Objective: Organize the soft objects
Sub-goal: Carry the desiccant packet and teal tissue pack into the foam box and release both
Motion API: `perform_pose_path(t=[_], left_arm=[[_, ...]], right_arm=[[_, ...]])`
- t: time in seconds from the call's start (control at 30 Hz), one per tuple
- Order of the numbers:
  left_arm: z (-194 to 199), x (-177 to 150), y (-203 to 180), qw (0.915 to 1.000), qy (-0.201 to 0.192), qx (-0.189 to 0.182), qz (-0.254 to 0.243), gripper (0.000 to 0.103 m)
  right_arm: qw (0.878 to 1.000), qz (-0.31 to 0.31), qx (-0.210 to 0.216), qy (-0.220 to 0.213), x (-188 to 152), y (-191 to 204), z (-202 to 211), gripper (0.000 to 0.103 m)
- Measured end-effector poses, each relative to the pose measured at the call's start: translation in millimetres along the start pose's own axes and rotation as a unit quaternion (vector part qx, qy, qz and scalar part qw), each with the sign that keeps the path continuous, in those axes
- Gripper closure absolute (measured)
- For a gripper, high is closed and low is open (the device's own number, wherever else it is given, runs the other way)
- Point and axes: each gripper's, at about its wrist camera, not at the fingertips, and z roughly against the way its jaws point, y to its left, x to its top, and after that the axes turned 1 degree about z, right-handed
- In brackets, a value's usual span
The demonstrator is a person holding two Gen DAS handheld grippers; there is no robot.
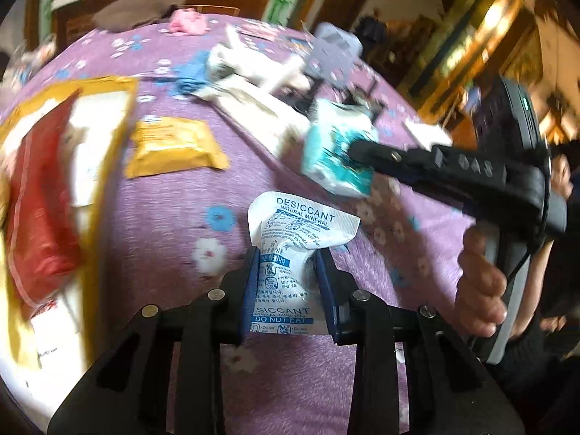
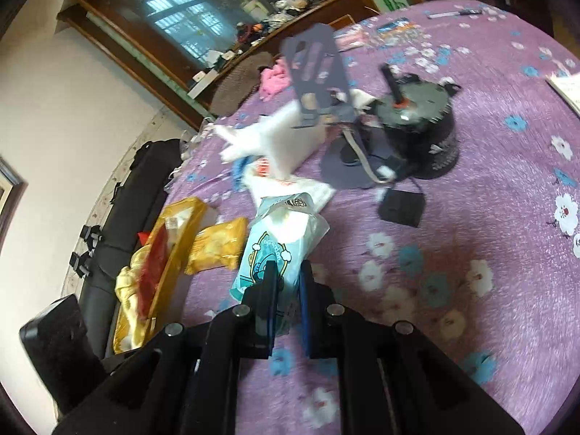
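A white desiccant pouch with blue print is pinched at its middle between the blue pads of my left gripper, above the purple flowered bedspread. My right gripper is shut on a teal and white tissue pack; the same tissue pack shows in the left wrist view at the tip of the right gripper, held by a hand. A yellow packet lies on the bedspread to the left, and a yellow box holding a red bag sits at the far left.
White packets and a grey holed card lie in a heap mid-bed, with a dark round pot and a small black box to its right. A pink soft thing lies near the wooden headboard shelf. A black case runs along the bed's left side.
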Motion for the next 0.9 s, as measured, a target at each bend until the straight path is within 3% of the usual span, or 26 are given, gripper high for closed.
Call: perform_pose_path(t=[0.17,0.3,0.4,0.5,0.6,0.67,0.83,0.9], left_arm=[[36,4,13,0.9990,-0.033,-0.010,0.030,0.073],[70,12,29,0.9970,-0.052,-0.018,0.054,0.073],[109,23,54,0.9944,-0.065,-0.009,0.082,0.073],[145,37,79,0.9896,-0.110,0.037,0.085,0.073],[154,43,101,0.9832,-0.132,0.073,0.104,0.073],[154,45,117,0.9790,-0.124,0.099,0.128,0.073],[149,50,141,0.9753,-0.115,0.121,0.144,0.073],[146,57,146,0.9762,-0.106,0.113,0.152,0.073]], right_arm=[[1.000,0.008,0.011,-0.003,-2,27,5,0.094],[0.998,0.054,0.007,-0.021,-1,57,7,0.094],[0.998,0.048,0.038,0.005,3,75,-13,0.094],[0.995,0.066,0.073,0.014,11,100,-24,0.095],[0.993,0.064,0.097,0.015,14,113,-27,0.094],[0.993,0.054,0.105,0.027,16,117,-32,0.095],[0.992,0.074,0.100,0.024,22,127,-41,0.095],[0.993,0.057,0.096,0.043,20,127,-54,0.095]])
